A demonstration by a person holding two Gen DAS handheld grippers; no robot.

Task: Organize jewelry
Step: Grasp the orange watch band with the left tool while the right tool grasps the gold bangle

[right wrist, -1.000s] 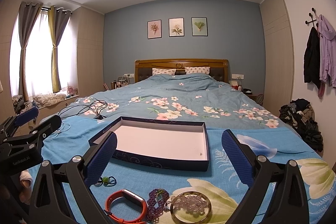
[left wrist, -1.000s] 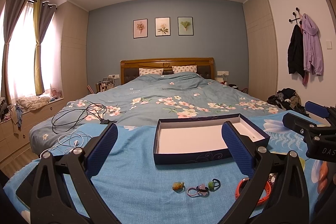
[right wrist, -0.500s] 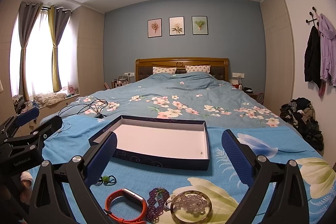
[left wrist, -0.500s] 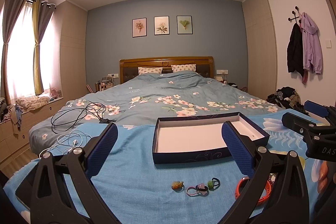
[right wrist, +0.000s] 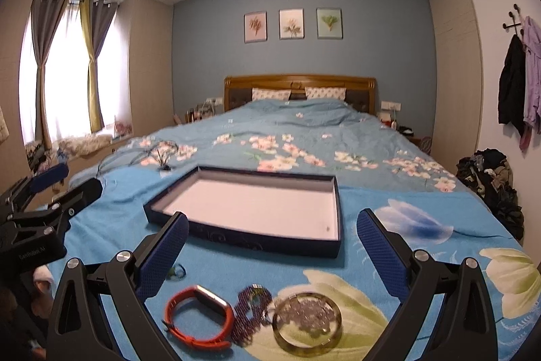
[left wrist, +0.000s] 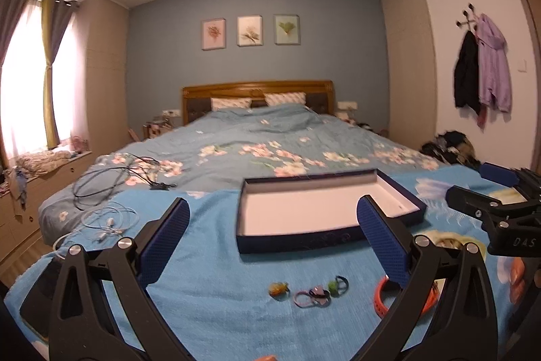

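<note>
A shallow dark-blue box with a white inside (left wrist: 324, 212) (right wrist: 260, 208) lies open on a blue cloth on the bed. In front of it, in the left wrist view, lie small rings and hair ties (left wrist: 309, 291) and an orange wristband (left wrist: 383, 296). The right wrist view shows the orange wristband (right wrist: 199, 317), a purple bead bracelet (right wrist: 252, 313) and a round bangle with clear beads (right wrist: 306, 322). My left gripper (left wrist: 272, 249) is open and empty above the rings. My right gripper (right wrist: 270, 254) is open and empty above the bracelets.
Black cables (left wrist: 111, 178) and white earphones (left wrist: 108, 222) lie on the bed at the left. A dark phone (left wrist: 40, 296) lies at the cloth's left edge. A clothes pile (right wrist: 490, 178) sits on the floor at the right.
Both grippers have tilted slightly downward and come a little closer to the jewelry; the views are blurred by motion. Both stay open.
</note>
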